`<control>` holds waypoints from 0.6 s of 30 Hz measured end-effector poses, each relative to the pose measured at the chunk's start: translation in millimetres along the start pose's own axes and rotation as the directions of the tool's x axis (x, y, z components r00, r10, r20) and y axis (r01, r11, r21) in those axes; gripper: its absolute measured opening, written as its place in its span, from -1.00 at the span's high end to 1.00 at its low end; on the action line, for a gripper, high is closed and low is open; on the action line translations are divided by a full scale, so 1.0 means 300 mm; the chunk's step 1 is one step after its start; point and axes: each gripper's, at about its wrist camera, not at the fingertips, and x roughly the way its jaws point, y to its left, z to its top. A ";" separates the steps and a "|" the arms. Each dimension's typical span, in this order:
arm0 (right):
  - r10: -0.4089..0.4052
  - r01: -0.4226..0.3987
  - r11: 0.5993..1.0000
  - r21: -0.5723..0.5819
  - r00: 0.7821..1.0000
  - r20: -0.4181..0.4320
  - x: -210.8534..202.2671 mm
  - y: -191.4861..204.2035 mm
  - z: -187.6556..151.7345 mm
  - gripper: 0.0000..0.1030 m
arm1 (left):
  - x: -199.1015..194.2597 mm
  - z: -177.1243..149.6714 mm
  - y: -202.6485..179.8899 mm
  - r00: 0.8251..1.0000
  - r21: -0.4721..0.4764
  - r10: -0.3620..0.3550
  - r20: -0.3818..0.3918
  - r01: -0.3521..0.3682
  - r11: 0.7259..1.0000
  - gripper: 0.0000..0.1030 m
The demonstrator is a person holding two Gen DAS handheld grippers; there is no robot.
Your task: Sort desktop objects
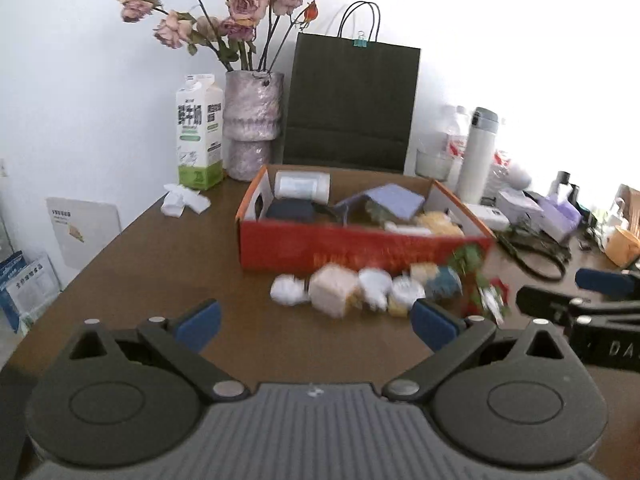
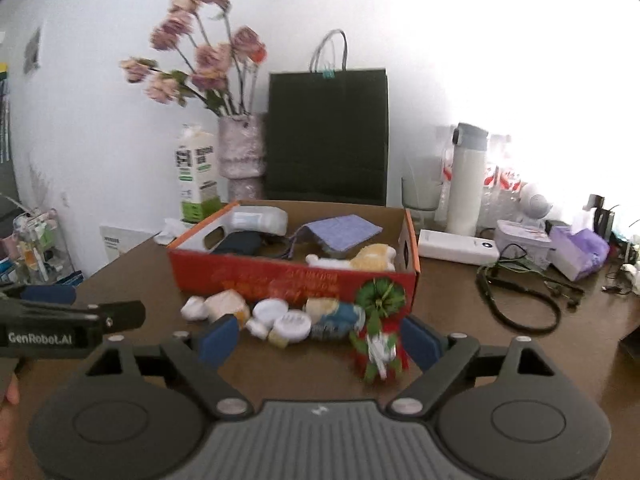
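Clutter lies in a row on the brown wooden bench point(image 1: 132, 264) just in front of the open red cardboard box point(image 1: 360, 248), and this is what the sorting has to deal with: a crumpled white paper ball point(image 1: 287, 289), a pale cube-shaped block point(image 1: 334, 289), round white lidded tubs point(image 2: 292, 325), a small blue-and-yellow figure point(image 2: 338, 314), and a red-and-green festive ornament point(image 2: 378, 344) at the box's right front corner. The box already holds a purple cloth point(image 2: 340, 232), a dark pouch and a white roll.

The left tool point(image 1: 316, 320) has its blue pads wide apart and holds nothing; it hovers in front of the row. The right tool point(image 2: 320, 338) is likewise spread and empty, with the ornament near its right pad.

Risks, as I judge them: the pieces sit touching one another, so closing on one could nudge its neighbours or roll the tubs off line. The ornament looks soft and irregular and might slip or snag. The two tools are near each other and could collide. Behind the box, the tall vase of dried pink roses point(image 1: 253, 128) and the milk carton point(image 1: 199, 132) could tip if an arm swings high over the box.

Readable writing: "GenRobot.AI" on the left tool's side in the right wrist view, and "DA" on the right tool in the left wrist view. The carton's Chinese print is too blurred for me to read.
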 end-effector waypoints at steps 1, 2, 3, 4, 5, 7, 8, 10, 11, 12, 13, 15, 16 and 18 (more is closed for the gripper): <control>0.000 0.000 1.000 -0.003 1.000 0.012 -0.035 0.006 -0.031 -0.71 | -0.033 -0.040 0.001 1.000 0.009 -0.004 0.013 0.004 1.000 -1.00; -0.004 0.004 1.000 -0.004 1.000 0.020 -0.068 0.009 -0.062 -0.72 | -0.066 -0.082 0.001 1.000 0.016 -0.003 0.023 0.002 1.000 -1.00; -0.011 0.011 1.000 -0.006 0.999 0.031 -0.105 0.012 -0.099 -0.73 | -0.092 -0.117 -0.001 1.000 0.021 0.001 0.030 -0.002 1.000 -1.00; -0.028 0.028 1.000 -0.004 0.999 0.039 -0.133 0.012 -0.129 -0.77 | -0.124 -0.159 0.000 0.999 0.028 -0.002 0.040 0.001 1.000 -1.00; -0.058 0.059 0.998 -0.002 0.997 0.043 -0.159 0.017 -0.161 -0.83 | -0.149 -0.191 -0.002 0.999 0.037 -0.009 0.049 0.007 0.999 -1.00; -0.100 0.101 0.995 -0.006 0.994 0.048 -0.201 0.028 -0.218 -0.83 | -0.192 -0.248 -0.009 0.998 0.064 -0.019 0.061 0.015 0.998 -1.00; -0.107 0.108 0.994 -0.010 0.993 0.051 -0.216 0.033 -0.242 -0.83 | -0.213 -0.273 -0.013 0.998 0.072 -0.022 0.066 0.017 0.997 -1.00; -0.109 0.108 0.994 0.008 0.992 0.061 -0.253 0.035 -0.287 -0.83 | -0.240 -0.306 -0.019 0.997 0.071 -0.036 0.065 0.031 0.997 -1.00; -0.099 0.097 0.995 0.025 0.993 0.066 -0.270 0.035 -0.305 -0.84 | -0.249 -0.317 -0.022 0.997 0.075 -0.046 0.067 0.041 0.996 -1.00; -0.091 0.089 0.995 0.040 0.994 0.066 -0.283 0.036 -0.319 -0.84 | -0.256 -0.324 -0.026 0.996 0.080 -0.052 0.072 0.047 0.996 -1.00; -0.086 0.082 0.995 0.051 0.994 0.067 -0.294 0.036 -0.330 -0.84 | -0.260 -0.328 -0.029 0.996 0.086 -0.056 0.076 0.049 0.995 -1.00; -0.083 0.078 0.995 0.060 0.993 0.079 -0.309 0.039 -0.343 -0.86 | -0.256 -0.330 -0.031 0.996 0.088 -0.051 0.070 0.045 0.995 -1.00; -0.083 0.078 0.995 0.057 0.994 0.078 -0.312 0.041 -0.346 -0.88 | -0.253 -0.331 -0.034 0.997 0.089 -0.048 0.062 0.043 0.995 -1.00; -0.093 0.089 0.994 0.056 0.993 0.075 -0.311 0.043 -0.348 -0.88 | -0.256 -0.336 -0.032 0.997 0.084 -0.045 0.060 0.040 0.996 -1.00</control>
